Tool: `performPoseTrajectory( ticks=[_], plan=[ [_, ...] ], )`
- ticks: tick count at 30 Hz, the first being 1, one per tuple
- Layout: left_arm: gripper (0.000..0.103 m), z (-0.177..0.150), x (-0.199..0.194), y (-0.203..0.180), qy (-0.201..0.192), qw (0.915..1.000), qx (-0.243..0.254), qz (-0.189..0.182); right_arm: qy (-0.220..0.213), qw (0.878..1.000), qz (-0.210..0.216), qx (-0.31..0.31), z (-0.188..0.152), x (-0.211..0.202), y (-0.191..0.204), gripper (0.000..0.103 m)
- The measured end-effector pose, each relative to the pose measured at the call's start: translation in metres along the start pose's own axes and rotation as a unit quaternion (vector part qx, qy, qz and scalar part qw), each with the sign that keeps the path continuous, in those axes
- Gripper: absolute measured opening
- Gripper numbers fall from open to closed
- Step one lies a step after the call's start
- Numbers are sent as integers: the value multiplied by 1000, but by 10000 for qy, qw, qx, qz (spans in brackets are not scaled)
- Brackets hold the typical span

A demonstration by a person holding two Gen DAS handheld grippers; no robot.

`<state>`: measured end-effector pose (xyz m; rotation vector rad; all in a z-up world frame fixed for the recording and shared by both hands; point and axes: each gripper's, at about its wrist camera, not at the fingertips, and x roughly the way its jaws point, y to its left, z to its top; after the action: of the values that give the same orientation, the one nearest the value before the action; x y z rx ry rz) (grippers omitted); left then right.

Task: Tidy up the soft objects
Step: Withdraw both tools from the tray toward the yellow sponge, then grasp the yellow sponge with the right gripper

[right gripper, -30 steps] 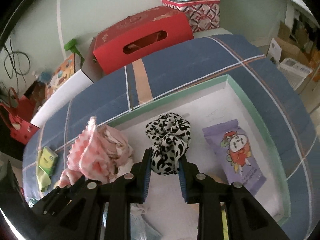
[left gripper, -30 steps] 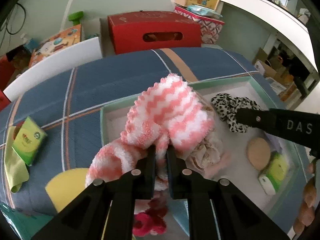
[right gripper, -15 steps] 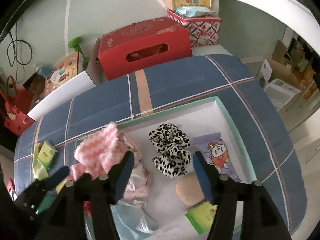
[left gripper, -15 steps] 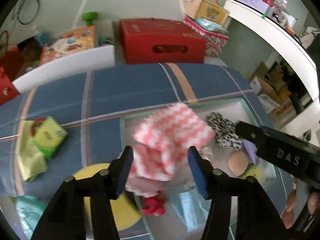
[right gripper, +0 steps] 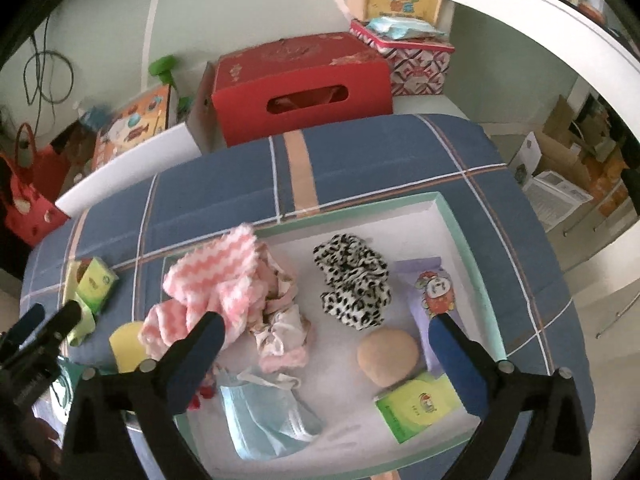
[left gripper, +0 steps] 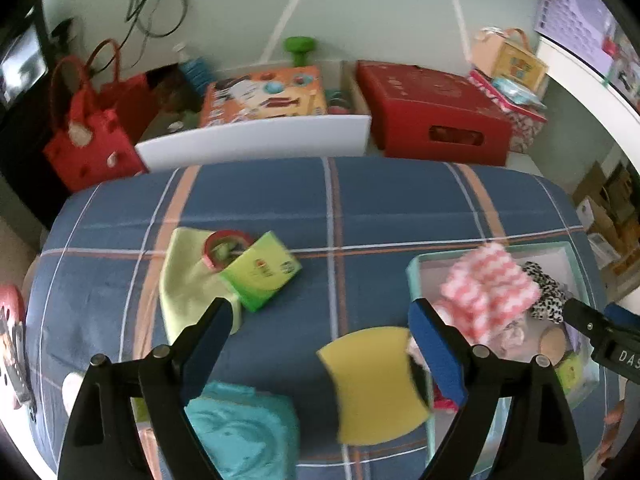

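Observation:
A green-rimmed white tray (right gripper: 452, 216) holds a pink-and-white zigzag cloth (right gripper: 216, 272), a leopard scrunchie (right gripper: 354, 280), a blue face mask (right gripper: 264, 412), a tan round pad (right gripper: 388, 356), a purple packet (right gripper: 432, 292) and a green tissue pack (right gripper: 416, 404). My right gripper (right gripper: 324, 360) is open and empty above the tray. My left gripper (left gripper: 320, 344) is open and empty over the blue plaid cloth, above a yellow sponge (left gripper: 376, 380) and a teal cloth (left gripper: 240, 428). The pink cloth (left gripper: 488, 288) and tray (left gripper: 416, 276) lie to its right.
A light-green cloth (left gripper: 184, 280), a red tape ring (left gripper: 224, 248) and a green tissue pack (left gripper: 260, 276) lie on the plaid surface at the left. Behind it stand a red box (left gripper: 432, 112), a white bin (left gripper: 256, 140) and a red bag (left gripper: 92, 128).
Both grippers opened and let go: the left dropped the pink cloth in the tray and swung left and back; the right released the scrunchie and pulled back and up.

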<state>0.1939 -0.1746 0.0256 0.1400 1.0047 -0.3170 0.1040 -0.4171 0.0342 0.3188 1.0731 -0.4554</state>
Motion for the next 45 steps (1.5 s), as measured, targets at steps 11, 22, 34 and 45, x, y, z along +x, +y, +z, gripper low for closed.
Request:
performPoseTrajectory(
  ticks=[11, 22, 34, 45],
  plan=[
    [91, -4, -27, 41, -212, 9995, -172, 156, -165, 9986, 107, -498, -2, -8, 47, 103],
    [91, -19, -47, 129, -306, 9924, -844, 840, -255, 9859, 963, -1346, -17, -14, 144, 103],
    [91, -36, -30, 195, 1, 9795, -1796, 909, 270, 9757, 1315, -1733, -39, 20, 189, 100],
    [91, -30, -17, 190, 112, 9817, -1677, 896, 650, 9741, 1515, -1549, -42, 39, 180, 83]
  ],
)
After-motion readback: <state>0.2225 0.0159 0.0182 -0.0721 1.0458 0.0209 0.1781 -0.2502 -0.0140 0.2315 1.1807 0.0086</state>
